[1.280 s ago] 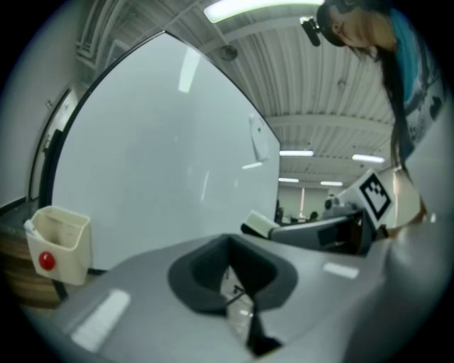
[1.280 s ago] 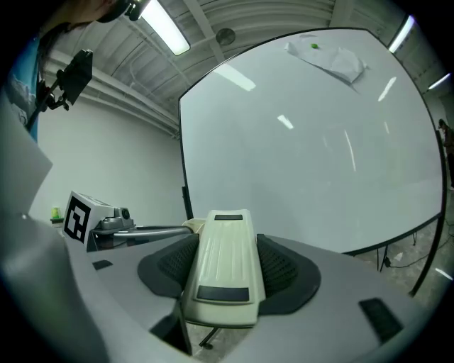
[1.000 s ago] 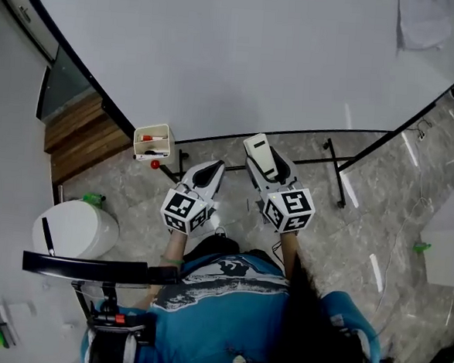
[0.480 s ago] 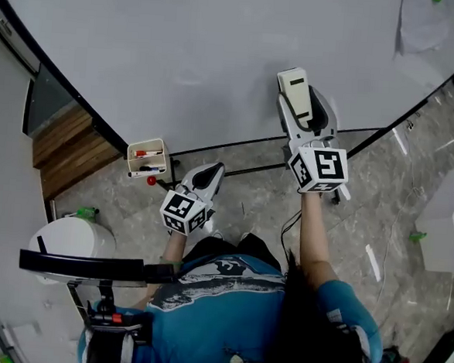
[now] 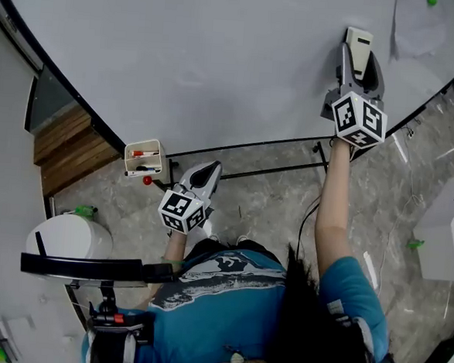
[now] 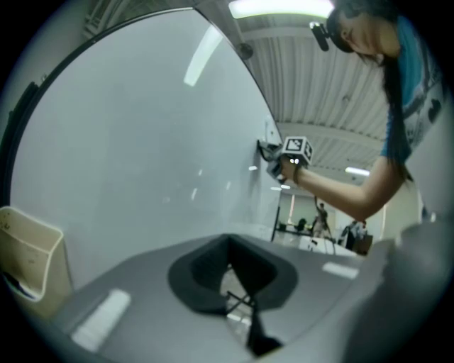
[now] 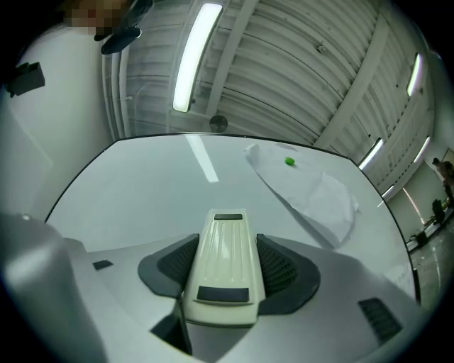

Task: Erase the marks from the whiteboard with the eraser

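Observation:
The whiteboard [image 5: 197,51] fills the top of the head view, with only a faint smudge [image 5: 189,77] showing on it. My right gripper [image 5: 359,48] is raised at the board's upper right and is shut on a cream eraser [image 5: 358,45]. In the right gripper view the eraser [image 7: 223,266] lies between the jaws, pointing at the whiteboard [image 7: 142,191] just left of a taped paper sheet [image 7: 312,195]. My left gripper [image 5: 202,175] hangs low below the board's bottom edge, shut and holding nothing. In its own view, the left gripper [image 6: 230,273] faces the whiteboard [image 6: 128,142].
A cream marker tray [image 5: 146,157] hangs at the board's lower edge. The paper sheet [image 5: 420,27] carries a green magnet [image 5: 432,1]. Black stand legs [image 5: 322,156] cross the stone floor. A white bin [image 5: 68,235] stands at left and a white box [image 5: 448,231] at right.
My right gripper has carried the eraser up and to the right, from below the board's bottom edge to beside the paper sheet. The left gripper has stayed put.

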`<action>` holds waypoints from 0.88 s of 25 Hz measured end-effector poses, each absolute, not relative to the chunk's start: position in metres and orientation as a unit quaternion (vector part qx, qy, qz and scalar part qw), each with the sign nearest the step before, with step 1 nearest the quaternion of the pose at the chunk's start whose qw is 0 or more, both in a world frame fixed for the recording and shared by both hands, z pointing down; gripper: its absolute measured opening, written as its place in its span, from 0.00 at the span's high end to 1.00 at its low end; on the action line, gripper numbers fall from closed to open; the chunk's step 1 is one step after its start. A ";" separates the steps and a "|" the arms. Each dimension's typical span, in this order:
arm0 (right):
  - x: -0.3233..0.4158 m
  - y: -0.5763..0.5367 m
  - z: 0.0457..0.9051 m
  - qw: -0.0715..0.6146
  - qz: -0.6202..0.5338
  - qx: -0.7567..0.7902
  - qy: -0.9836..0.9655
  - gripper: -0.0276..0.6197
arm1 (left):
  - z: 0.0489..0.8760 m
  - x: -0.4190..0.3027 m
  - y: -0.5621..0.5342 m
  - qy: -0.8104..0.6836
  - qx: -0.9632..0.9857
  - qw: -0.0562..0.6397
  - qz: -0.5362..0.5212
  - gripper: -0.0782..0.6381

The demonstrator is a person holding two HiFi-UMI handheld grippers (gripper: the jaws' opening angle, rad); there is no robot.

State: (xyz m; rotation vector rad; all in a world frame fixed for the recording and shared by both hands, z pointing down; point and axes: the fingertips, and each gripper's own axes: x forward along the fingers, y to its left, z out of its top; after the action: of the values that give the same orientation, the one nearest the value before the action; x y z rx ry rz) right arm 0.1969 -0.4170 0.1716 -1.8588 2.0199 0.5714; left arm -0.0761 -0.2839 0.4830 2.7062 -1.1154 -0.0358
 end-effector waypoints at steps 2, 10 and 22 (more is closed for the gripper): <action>0.198 -0.422 0.174 0.171 0.206 -0.649 0.712 0.55 | 0.486 -0.076 -0.284 -0.380 0.919 0.109 -0.009 0.89; 0.209 -0.402 0.165 0.197 0.203 -0.636 0.718 0.55 | 0.469 -0.058 -0.277 -0.403 0.910 0.094 -0.010 0.89; 0.015 -0.379 0.216 0.072 0.331 -0.504 0.794 0.55 | 0.475 -0.059 -0.270 -0.411 0.906 0.102 -0.005 0.89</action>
State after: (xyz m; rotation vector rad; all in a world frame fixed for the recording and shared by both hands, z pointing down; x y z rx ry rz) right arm 0.0152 -0.3794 0.2159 -1.5142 2.3874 0.9957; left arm -0.0587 -0.2701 0.4749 2.6737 -1.2147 -0.0136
